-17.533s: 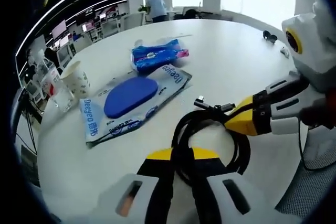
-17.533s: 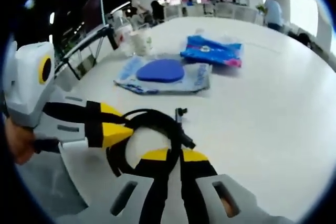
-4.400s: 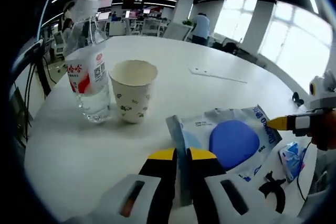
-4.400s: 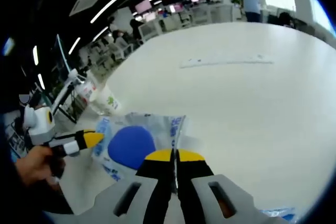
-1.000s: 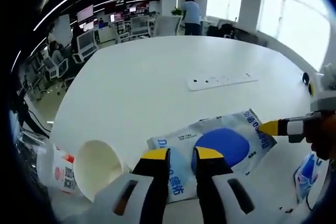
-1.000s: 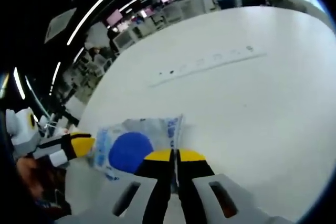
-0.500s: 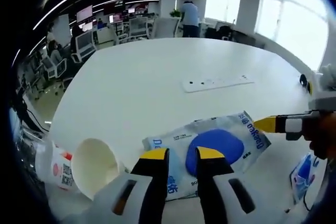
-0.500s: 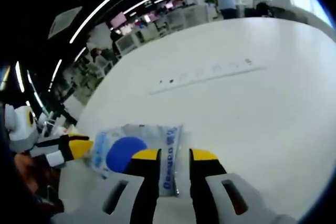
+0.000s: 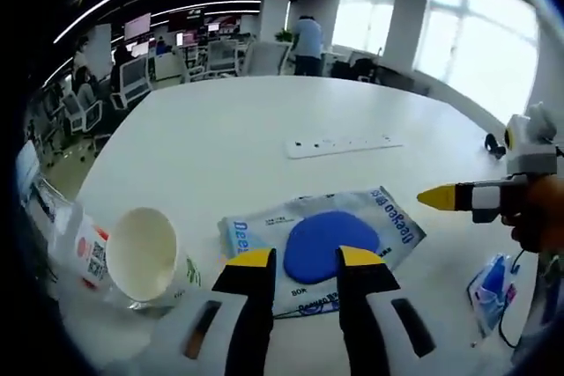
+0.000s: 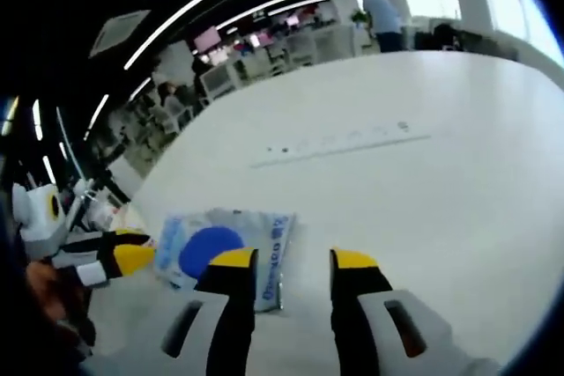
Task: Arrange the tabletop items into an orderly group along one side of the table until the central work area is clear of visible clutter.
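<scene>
White round table (image 9: 220, 138) carries our clear plastic packet with a blue oval pad (image 9: 328, 244), lying flat just beyond our left gripper (image 9: 304, 259); a paper cup (image 9: 141, 257) lies beside it. Our left and right gripper (image 10: 286, 261) jaws stand spread, holding nothing.

Left gripper (image 9: 304, 257) at bottom centre of the left gripper view: two black jaws capped with yellow tips, rising from pale grey moulded shoulders, each shoulder with a dark slanted slot. Right gripper (image 10: 287, 260) at bottom centre of the right gripper view: same build, black jaws, yellow tips, grey slotted shoulders. Seen side-on at the right edge of the left gripper view: pointed yellow tip, black-and-white banded shank, white housing above with a yellow ring. Same yellow-tipped, black-and-white look at lower left of the right gripper view.
</scene>
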The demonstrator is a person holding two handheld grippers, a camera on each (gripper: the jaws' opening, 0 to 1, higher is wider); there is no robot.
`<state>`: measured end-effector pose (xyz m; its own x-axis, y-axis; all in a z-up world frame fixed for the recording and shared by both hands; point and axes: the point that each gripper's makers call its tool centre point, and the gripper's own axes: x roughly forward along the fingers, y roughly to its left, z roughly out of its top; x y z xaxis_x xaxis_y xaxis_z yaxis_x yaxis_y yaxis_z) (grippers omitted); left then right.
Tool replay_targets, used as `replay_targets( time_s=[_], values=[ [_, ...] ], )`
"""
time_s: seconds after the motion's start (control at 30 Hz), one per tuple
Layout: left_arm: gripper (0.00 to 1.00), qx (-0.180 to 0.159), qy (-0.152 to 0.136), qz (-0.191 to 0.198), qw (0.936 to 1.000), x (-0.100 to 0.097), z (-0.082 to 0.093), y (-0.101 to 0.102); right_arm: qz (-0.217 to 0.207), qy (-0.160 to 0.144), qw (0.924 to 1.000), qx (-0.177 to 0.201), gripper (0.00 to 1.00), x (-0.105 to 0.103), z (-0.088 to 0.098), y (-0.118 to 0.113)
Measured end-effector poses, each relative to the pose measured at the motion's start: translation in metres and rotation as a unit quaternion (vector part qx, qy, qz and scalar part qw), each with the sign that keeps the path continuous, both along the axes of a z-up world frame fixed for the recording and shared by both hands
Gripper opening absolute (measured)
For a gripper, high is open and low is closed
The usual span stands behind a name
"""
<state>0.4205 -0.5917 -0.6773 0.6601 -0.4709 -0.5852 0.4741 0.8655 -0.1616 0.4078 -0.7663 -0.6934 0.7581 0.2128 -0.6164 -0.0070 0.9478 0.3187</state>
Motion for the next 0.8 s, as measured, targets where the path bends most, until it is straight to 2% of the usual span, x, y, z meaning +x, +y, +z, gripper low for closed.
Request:
replay_targets(
  time_s=[0.17,0.33,0.47,0.8],
  values=[
    [0.32,-0.022,-0.011,-0.019,0.9995,-0.019,0.005,-0.013,0.017,0.000,0.9998,-0.015,0.34,-0.016,0.004,-0.001],
    [0.38,-0.038,-0.020,-0.037,0.9984,-0.028,0.010,-0.022,0.030,-0.010,0.9992,-0.024,0.40,-0.030,0.011,-0.001],
    [0.42,-0.048,-0.028,-0.043,0.9975,-0.037,0.015,-0.026,0.042,-0.014,0.9984,-0.035,0.45,-0.042,0.015,-0.003],
    [0.59,-0.061,-0.045,-0.057,0.9955,-0.058,0.026,-0.031,0.047,-0.020,0.9970,-0.058,0.60,-0.073,0.019,-0.015]
  ],
)
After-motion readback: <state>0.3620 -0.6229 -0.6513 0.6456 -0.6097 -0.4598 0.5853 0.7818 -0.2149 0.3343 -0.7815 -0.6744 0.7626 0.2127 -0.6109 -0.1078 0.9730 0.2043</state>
